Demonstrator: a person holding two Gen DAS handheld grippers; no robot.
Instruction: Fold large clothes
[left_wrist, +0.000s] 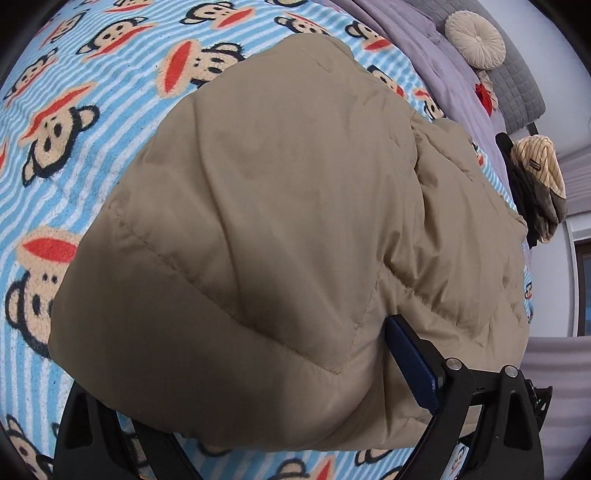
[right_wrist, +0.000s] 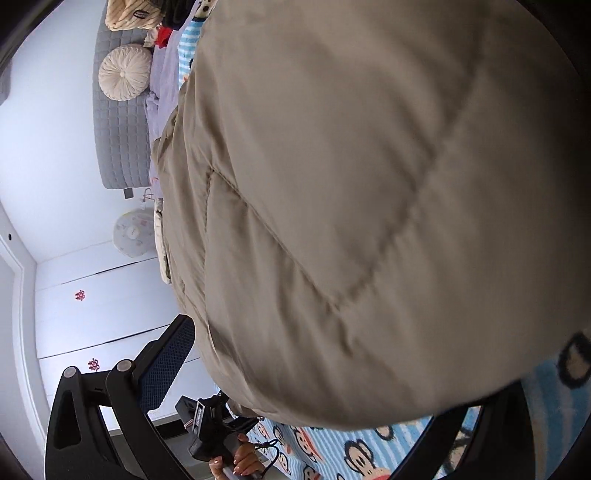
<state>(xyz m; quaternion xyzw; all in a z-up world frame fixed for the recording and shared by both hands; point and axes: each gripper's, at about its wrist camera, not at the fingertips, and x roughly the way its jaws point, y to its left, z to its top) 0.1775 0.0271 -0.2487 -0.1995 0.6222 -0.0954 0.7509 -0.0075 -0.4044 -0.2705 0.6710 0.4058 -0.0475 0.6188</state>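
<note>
Bedroom setup, with everything happening on a bed covered by a blue-and-white striped monkey blanket (left_wrist: 74, 184), and both wrist cameras are basically getting swallowed by a big tan puffer jacket (left_wrist: 280, 236). Nearest the left camera, the left gripper (left_wrist: 258, 424) is sitting right under the jacket's hem; one blue-padded finger (left_wrist: 413, 365) is sticking up against the fabric on the right, while the other finger is running under the bulging coat on the left, so the jaws are looking spread wide with puffy fabric between them, but I honestly can't tell whether they're actually pinching it. Same story for the right gripper (right_wrist: 314, 406): its blue pad (right_wrist: 168, 363) is showing at the left edge of the jacket (right_wrist: 369, 206), its other finger is disappearing beneath the coat at lower right, and the grip itself is hidden. Down low in the right view, a hand (right_wrist: 240, 459) with painted nails is holding the other gripper's handle. Further out, the jacket is lying bunched across the blanket, stretching toward the headboard end. Beyond it, a lilac sheet (left_wrist: 443, 74) is lying beside a grey quilted headboard (left_wrist: 517, 81), with a round cream cushion (left_wrist: 474, 38) resting against it, and a striped beanie (left_wrist: 539, 162) is sitting on dark clothes nearby.
</note>
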